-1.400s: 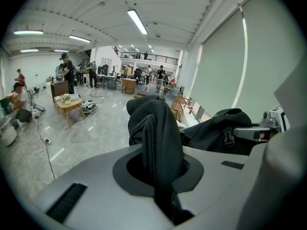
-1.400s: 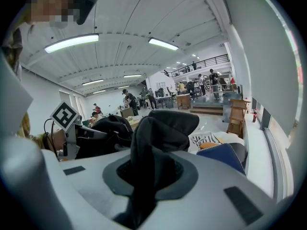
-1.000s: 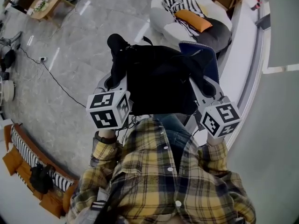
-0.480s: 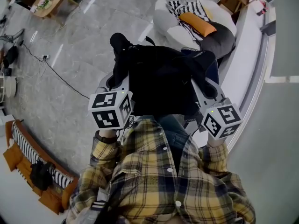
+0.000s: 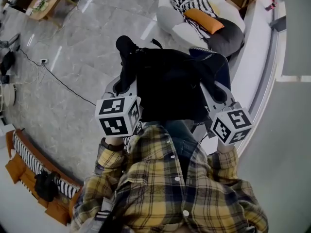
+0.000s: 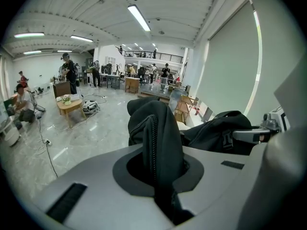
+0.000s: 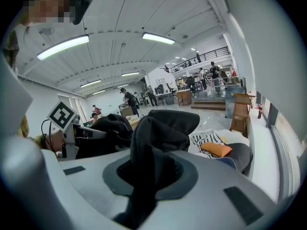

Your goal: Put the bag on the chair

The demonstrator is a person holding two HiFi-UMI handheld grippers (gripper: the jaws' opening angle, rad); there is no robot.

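The right gripper (image 7: 148,174) has its two grey fingers (image 7: 225,176) pressed on a fold of the black bag (image 7: 160,128). The cloth sticks up between them. At the left, the left gripper (image 7: 96,133), with its square-marked cube, is at another part of the black bag. Past the bag, low on the right, sits a soft chair (image 7: 240,156). A striped cloth (image 7: 206,138) and an orange pillow (image 7: 216,149) lie on it. Far back in the big hall, people stand near tables.

A small wooden table (image 5: 43,5) stands on the marble floor (image 5: 87,47) at upper left, a black cable (image 5: 63,84) lies nearer, a striped sofa (image 5: 29,159) at lower left
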